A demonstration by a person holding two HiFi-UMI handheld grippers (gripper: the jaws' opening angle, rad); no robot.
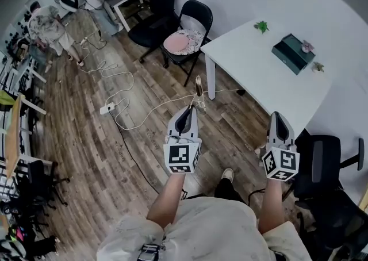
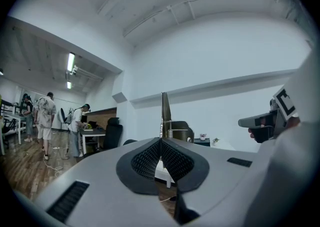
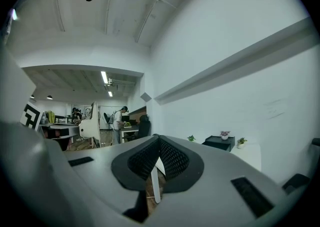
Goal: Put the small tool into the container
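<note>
My left gripper (image 1: 192, 109) is shut on the small tool (image 1: 198, 90), a thin metal piece that sticks out past its tips over the wooden floor. In the left gripper view the tool (image 2: 164, 113) stands upright from the closed pads, with a small spring on its right side. My right gripper (image 1: 278, 115) is level beside it, its jaws together with nothing between them. The dark green container (image 1: 293, 53) sits on the white table (image 1: 253, 76) ahead to the right, well beyond both grippers. It also shows small and far off in the right gripper view, container (image 3: 220, 142).
Small potted plants (image 1: 262, 26) stand on the table near the container. A folding chair with a pink cushion (image 1: 185, 40) and a black office chair (image 1: 155, 18) are beside the table. White cables and a power strip (image 1: 107, 108) lie on the floor. People stand at a desk far left.
</note>
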